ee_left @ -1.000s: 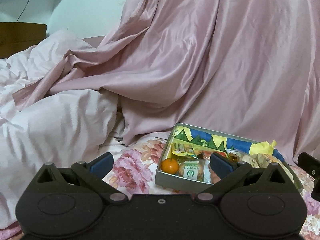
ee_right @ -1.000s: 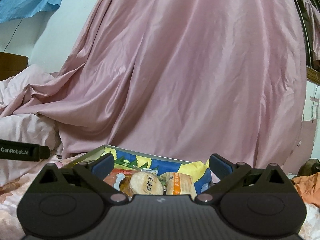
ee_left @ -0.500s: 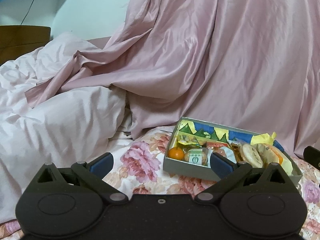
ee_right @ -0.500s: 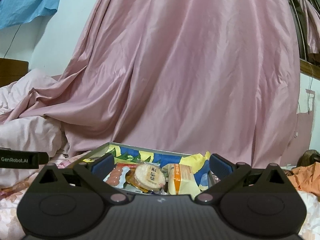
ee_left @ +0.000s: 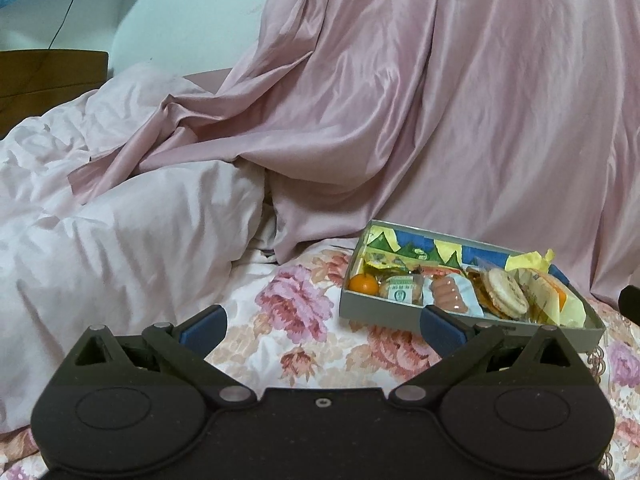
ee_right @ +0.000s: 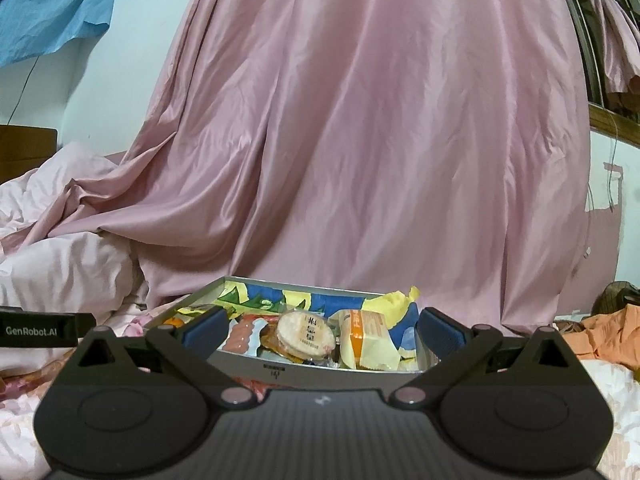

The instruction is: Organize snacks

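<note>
The left gripper [ee_left: 323, 322] is held low and level, its two blue-padded fingers [ee_left: 204, 322] spread wide apart with nothing between them — the jaws stand fully parted. The right gripper [ee_right: 323, 326] sits in the same pose, black linkage arms angled outward and its blue fingers [ee_right: 440, 330] equally far apart, gripping nothing. In the right wrist view the side of the left gripper shows at the left edge — a black bar lettered GenRobot.AI.

Dim, soft indoor light with a cool cast; faint sheen on the pink curtain [ee_right: 360, 140]; fisheye-bent, dark corners
</note>
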Motion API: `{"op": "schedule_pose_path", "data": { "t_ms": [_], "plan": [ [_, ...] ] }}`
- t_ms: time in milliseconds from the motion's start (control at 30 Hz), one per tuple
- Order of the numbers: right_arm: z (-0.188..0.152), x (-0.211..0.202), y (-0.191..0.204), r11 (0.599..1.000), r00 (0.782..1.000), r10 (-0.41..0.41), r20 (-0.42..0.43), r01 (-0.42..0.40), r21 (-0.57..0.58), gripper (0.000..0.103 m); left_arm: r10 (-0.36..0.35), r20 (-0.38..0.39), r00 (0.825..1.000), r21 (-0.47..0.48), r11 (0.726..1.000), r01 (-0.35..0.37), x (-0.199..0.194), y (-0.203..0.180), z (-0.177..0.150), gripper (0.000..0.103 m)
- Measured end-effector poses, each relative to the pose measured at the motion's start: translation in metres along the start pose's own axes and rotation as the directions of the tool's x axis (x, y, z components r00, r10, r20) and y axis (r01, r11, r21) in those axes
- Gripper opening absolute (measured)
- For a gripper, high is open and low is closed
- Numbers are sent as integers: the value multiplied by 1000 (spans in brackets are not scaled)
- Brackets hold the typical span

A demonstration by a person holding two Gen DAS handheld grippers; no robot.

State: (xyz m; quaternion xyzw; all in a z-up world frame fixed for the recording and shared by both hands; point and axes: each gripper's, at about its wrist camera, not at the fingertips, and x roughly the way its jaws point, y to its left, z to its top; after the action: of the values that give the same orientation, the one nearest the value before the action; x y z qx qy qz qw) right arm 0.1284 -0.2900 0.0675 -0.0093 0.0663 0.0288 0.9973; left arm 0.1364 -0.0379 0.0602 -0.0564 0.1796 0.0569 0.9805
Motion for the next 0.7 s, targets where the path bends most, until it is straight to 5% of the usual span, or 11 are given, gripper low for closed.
{"op": "schedule_pose_path", "data": {
  "t_ms": [700],
  "plan": [
    [-21,-29,-5,1000,999,-3,-51,5,26,103,5,-27,1000,28,1000,-4,-22,3,-18,102]
  ]
}}
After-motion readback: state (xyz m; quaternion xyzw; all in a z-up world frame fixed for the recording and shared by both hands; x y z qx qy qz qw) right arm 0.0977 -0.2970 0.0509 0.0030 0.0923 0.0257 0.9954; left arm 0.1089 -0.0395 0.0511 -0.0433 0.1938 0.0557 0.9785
